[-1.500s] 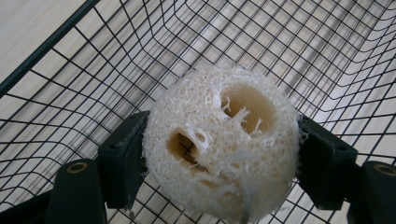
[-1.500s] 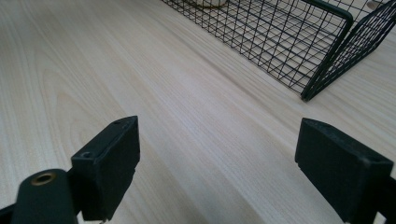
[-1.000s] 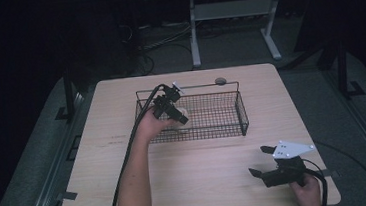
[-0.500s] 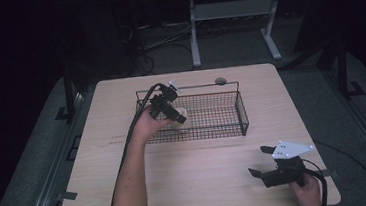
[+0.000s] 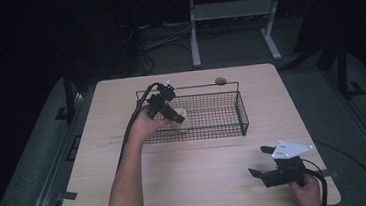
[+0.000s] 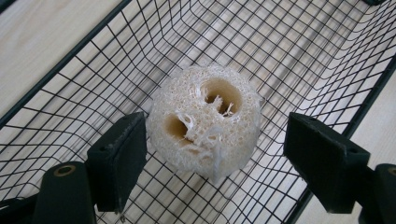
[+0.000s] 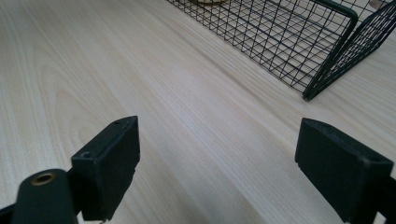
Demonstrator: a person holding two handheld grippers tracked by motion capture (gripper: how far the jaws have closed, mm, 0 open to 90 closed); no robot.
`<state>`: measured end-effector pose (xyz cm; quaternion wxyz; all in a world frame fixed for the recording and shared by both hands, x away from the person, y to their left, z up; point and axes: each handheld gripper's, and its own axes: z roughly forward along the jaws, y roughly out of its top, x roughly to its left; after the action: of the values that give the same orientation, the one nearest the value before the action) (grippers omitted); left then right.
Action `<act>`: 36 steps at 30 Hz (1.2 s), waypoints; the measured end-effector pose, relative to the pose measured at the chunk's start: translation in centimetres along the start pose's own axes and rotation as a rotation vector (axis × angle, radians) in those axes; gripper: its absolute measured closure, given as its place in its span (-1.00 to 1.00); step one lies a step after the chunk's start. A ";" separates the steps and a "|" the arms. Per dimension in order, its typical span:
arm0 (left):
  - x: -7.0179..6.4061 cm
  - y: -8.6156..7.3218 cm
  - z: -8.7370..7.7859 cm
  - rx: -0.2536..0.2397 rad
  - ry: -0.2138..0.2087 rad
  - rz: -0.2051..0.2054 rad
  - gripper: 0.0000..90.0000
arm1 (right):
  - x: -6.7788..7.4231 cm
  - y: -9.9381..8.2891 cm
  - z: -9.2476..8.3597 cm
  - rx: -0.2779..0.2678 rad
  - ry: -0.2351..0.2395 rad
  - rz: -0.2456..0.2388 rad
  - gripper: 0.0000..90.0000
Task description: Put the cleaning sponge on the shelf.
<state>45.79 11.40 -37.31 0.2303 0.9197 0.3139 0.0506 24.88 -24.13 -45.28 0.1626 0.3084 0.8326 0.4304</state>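
Little has moved since the earlier frames: the left hand (image 5: 145, 124) has drawn back a touch toward the near-left corner of the basket (image 5: 242, 113), while the right gripper (image 5: 264, 165) rests as it did at the table's near-right edge.

Dark room surrounds the scene, with a metal stand (image 5: 231, 21) and loose cables on the floor beyond the far edge. A pale wood table (image 5: 188, 183) carries the black wire basket across its far half, and a small round disc (image 5: 220, 81) lies just past the basket's far rim.

Inside the basket, at its left end, sits a loofah (image 6: 205, 126), a pale fibrous cylinder. It lies straight ahead of the left gripper (image 6: 224, 154), between the jaws, with its holed end face turned up toward the camera, so its long axis seems to run roughly along the gripper's line of sight rather than across the jaws. The jaws stand wide: one is at or just beside the sponge's side, the other well apart from it, so nothing is gripped. This hand is by far the nearer; a grasp would probably need only closing.

The right gripper's jaws are also spread wide and hold nothing, over bare wood, well apart from the basket.
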 end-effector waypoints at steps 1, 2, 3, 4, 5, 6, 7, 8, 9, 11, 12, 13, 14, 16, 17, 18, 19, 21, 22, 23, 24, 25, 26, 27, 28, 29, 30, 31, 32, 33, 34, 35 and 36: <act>0.0 0.0 0.0 0.000 0.000 0.000 -0.53 | 0.0 0.0 0.0 0.000 0.000 0.000 -0.70; 0.0 0.0 -0.1 0.001 0.002 0.002 -0.53 | 0.0 0.0 0.0 0.001 0.000 0.002 -0.70; 0.1 -0.1 -0.3 0.002 0.002 0.003 -0.53 | 0.0 0.0 0.0 0.002 -0.002 0.002 -0.70; 0.1 -0.1 -0.4 0.001 0.002 0.004 -0.53 | 0.0 0.0 0.0 0.003 -0.002 0.004 -0.70; 0.1 -0.2 -0.6 -0.004 0.003 0.005 -0.53 | 0.0 0.0 -0.1 0.002 -0.001 0.003 -0.70; 0.1 -0.2 -0.6 -0.004 0.003 0.005 -0.53 | 0.0 0.0 -0.1 0.002 -0.002 0.005 -0.70; 0.1 -0.2 -0.7 -0.007 0.003 0.005 -0.53 | 0.0 0.0 -0.1 0.002 -0.002 0.005 -0.70; 0.0 -0.3 -0.9 -0.013 0.001 0.000 -0.53 | 0.0 0.0 -0.1 0.002 -0.003 0.004 -0.70; 0.0 -0.3 -1.1 -0.008 0.000 0.007 -0.53 | 0.0 0.0 -0.1 0.001 -0.003 0.003 -0.70; -0.2 -0.5 -1.4 -0.014 0.004 0.003 -0.53 | 0.0 0.0 -0.1 0.001 -0.002 0.004 -0.70; -0.2 -0.5 -1.6 -0.014 0.002 0.006 -0.53 | 0.0 0.0 -0.1 0.001 -0.003 0.001 -0.70; -0.3 -0.6 -1.7 -0.017 0.003 0.004 -0.53 | 0.0 0.0 0.0 0.001 -0.005 -0.001 -0.70; -0.3 -0.6 -2.0 -0.019 0.006 0.008 -0.53 | 0.0 0.0 0.0 0.002 -0.005 -0.001 -0.70; -0.5 -0.8 -2.3 -0.025 0.000 0.008 -0.53 | 0.0 0.0 0.0 0.003 -0.006 -0.004 -0.70; -0.6 -0.9 -2.5 -0.026 0.001 0.011 -0.53 | 0.0 0.0 0.0 0.003 -0.006 -0.003 -0.70; -0.7 -1.0 -2.6 -0.026 -0.005 0.012 -0.53 | 0.0 0.0 0.0 0.004 -0.006 -0.003 -0.70; -0.8 -1.1 -2.8 -0.030 -0.007 0.012 -0.53 | 0.0 0.0 0.0 0.005 -0.006 0.001 -0.70; -1.1 -1.4 -3.1 -0.039 -0.005 0.018 -0.53 | 0.0 0.0 0.0 0.006 -0.006 -0.001 -0.70; -1.2 -1.6 -3.3 -0.044 -0.006 0.020 -0.53 | 0.1 0.0 0.0 0.003 -0.006 -0.001 -0.70; -1.2 -1.7 -3.4 -0.045 -0.009 0.025 -0.53 | 0.1 0.0 0.0 0.004 -0.007 -0.003 -0.70; -1.3 -1.8 -3.6 -0.041 -0.009 0.028 -0.53 | 0.1 0.0 0.0 0.003 -0.007 -0.001 -0.70; -1.3 -1.8 -3.6 -0.041 -0.009 0.028 -0.53 | 0.1 0.0 0.0 0.003 -0.004 -0.005 -0.70; -1.5 -2.1 -3.9 -0.048 -0.012 0.020 -0.53 | 0.1 0.0 0.0 0.006 -0.006 -0.007 -0.70; -1.6 -2.3 -4.0 -0.050 -0.017 0.016 -0.53 | 0.1 0.0 0.0 0.007 -0.007 -0.008 -0.70; -1.6 -2.5 -4.1 -0.052 -0.023 0.017 -0.53 | 0.1 0.0 0.0 0.008 -0.007 -0.010 -0.70; -1.7 -2.6 -4.2 -0.051 -0.019 0.022 -0.53 | 0.1 0.0 0.0 0.009 -0.007 -0.008 -0.70; -1.8 -2.8 -4.3 -0.053 -0.013 0.023 -0.53 | 0.1 -0.1 0.0 0.009 -0.006 -0.008 -0.70; -1.8 -3.0 -4.5 -0.053 -0.018 0.024 -0.53 | 0.1 -0.1 0.0 0.010 -0.007 -0.007 -0.70; -1.9 -3.2 -4.6 -0.057 -0.021 0.020 -0.53 | 0.1 -0.1 0.0 0.012 -0.008 -0.003 -0.70; -1.9 -3.3 -4.7 -0.056 -0.016 0.022 -0.53 | 0.1 -0.1 0.0 0.013 -0.008 -0.005 -0.70; -2.0 -3.5 -4.8 -0.055 -0.009 0.024 -0.53 | 0.1 -0.1 0.0 0.012 -0.007 0.004 -0.70; -2.0 -3.6 -4.9 -0.052 -0.011 0.027 -0.53 | 0.0 -0.1 0.0 0.014 -0.008 0.005 -0.70; -2.0 -3.8 -5.0 -0.058 -0.012 0.022 -0.53 | -0.1 -0.2 0.0 0.014 -0.009 0.000 -0.70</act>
<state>40.93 14.83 -34.50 0.2583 0.9164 0.3005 0.0566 24.84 -24.26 -45.41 0.1644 0.3117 0.8348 0.4230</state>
